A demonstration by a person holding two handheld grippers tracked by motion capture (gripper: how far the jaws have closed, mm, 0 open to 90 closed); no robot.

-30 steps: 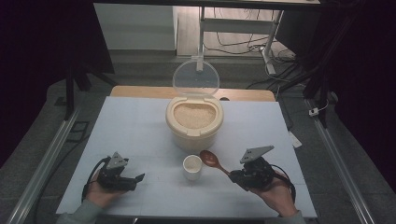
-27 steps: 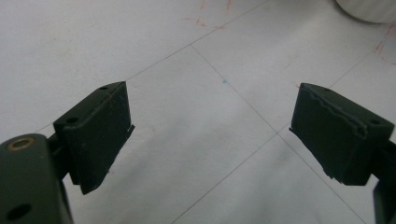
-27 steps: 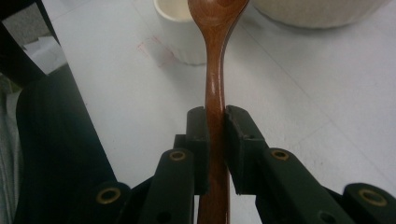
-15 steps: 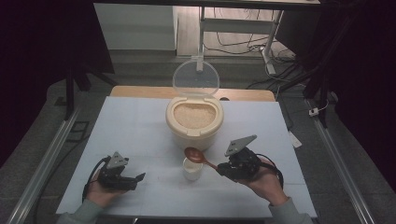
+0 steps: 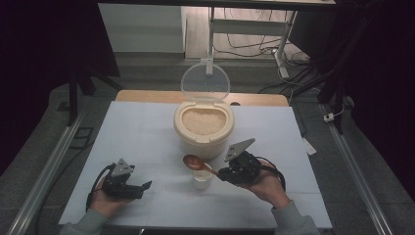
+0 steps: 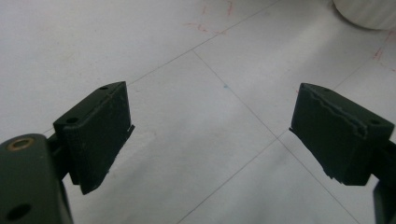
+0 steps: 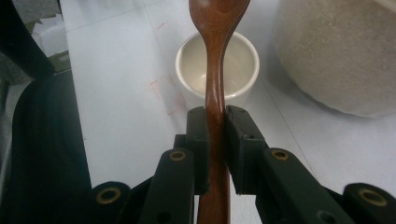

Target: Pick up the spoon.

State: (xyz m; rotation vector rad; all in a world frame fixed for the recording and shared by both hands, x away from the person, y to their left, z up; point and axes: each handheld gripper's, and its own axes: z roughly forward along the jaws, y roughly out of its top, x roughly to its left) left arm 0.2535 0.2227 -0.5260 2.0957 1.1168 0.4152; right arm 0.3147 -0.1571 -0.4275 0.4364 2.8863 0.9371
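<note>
The spoon [image 7: 215, 70] looks like reddish-brown wood with a smooth, slightly glossy finish. The cup [image 7: 243, 65] is cream-white, smooth and glazed-looking. The bin [image 5: 182, 132] is matt cream plastic, its lid [image 5: 205, 81] clear plastic, the rice [image 5: 203, 120] grainy. The table [image 6: 187, 93] is a matt, pale sheet with faint lines. Each tool's pads [image 6: 100, 130] are matt black, rough-edged.

A white worktop [image 5: 137, 132] carries a cream rice container [image 5: 203, 128], its lid open, near the middle toward the far edge, and a small white cup [image 5: 201, 179] just nearer the near edge.
</note>
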